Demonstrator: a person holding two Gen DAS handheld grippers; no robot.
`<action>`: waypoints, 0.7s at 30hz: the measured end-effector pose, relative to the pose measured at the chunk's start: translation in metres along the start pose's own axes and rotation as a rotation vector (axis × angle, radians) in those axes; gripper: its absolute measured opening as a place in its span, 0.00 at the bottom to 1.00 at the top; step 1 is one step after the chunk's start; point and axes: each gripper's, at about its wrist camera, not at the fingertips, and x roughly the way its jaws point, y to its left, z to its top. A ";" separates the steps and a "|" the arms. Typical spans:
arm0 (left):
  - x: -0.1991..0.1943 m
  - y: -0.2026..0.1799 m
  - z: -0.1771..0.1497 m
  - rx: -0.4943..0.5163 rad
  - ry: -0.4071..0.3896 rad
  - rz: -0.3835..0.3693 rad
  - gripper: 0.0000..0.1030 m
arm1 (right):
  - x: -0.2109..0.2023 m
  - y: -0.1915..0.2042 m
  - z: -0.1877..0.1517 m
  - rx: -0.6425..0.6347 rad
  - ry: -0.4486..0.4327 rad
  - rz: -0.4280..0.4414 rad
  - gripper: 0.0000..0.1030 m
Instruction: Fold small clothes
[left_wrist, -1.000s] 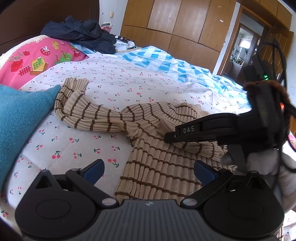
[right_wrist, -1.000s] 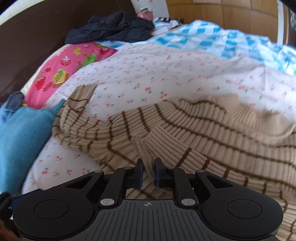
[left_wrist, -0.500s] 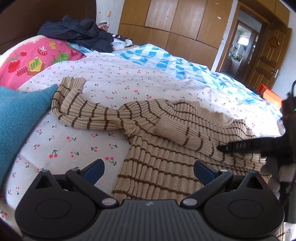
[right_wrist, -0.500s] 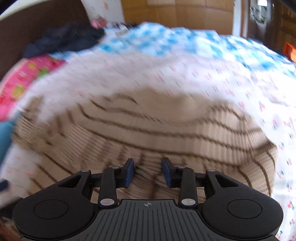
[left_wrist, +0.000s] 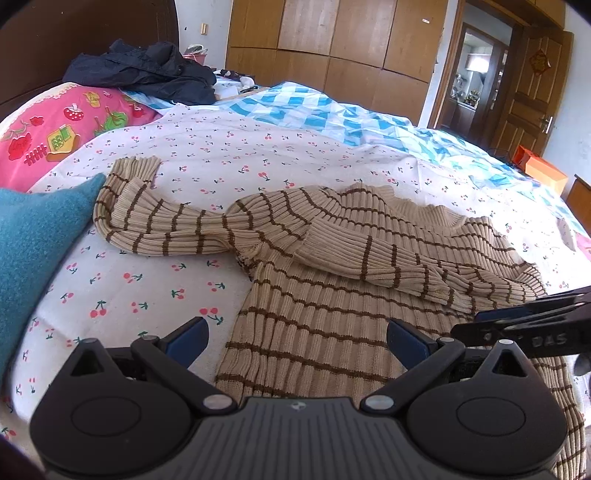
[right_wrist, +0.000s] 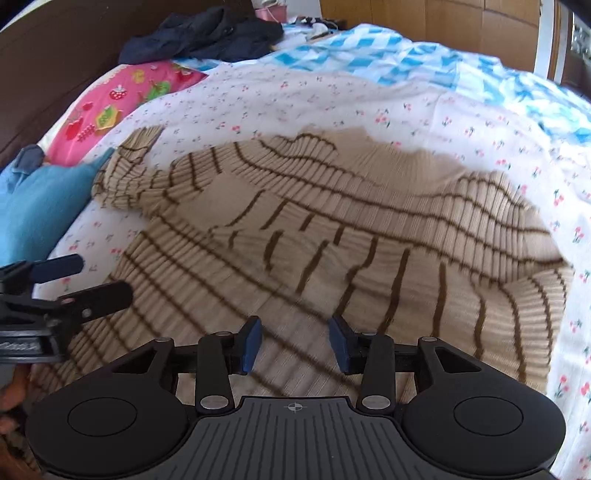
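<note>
Left wrist view: sweater (left_wrist: 332, 295) laid flat for folding, one sleeve (left_wrist: 369, 254) already crossed over it. Left gripper (left_wrist: 295, 338) held spread, empty; right gripper (right_wrist: 294, 345) opening, apparently gripping nothing.

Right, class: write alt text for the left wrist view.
A beige, brown-striped sweater lies on a cherry-print sheet, one sleeve folded across its body. The left claw hovers open over its hem.

Left hand-held gripper (left_wrist: 297, 341) wide open; right hand-held gripper (right_wrist: 295, 345) opening, empty.
</note>
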 end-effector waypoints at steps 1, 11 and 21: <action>0.000 0.000 0.000 -0.003 0.000 -0.001 1.00 | -0.004 0.001 0.000 0.003 -0.016 0.009 0.39; 0.001 0.002 0.001 -0.006 -0.001 0.008 1.00 | 0.021 -0.001 0.022 -0.072 0.042 -0.014 0.41; 0.001 -0.002 0.000 0.010 -0.005 0.005 1.00 | -0.008 0.006 0.018 -0.061 -0.035 0.034 0.37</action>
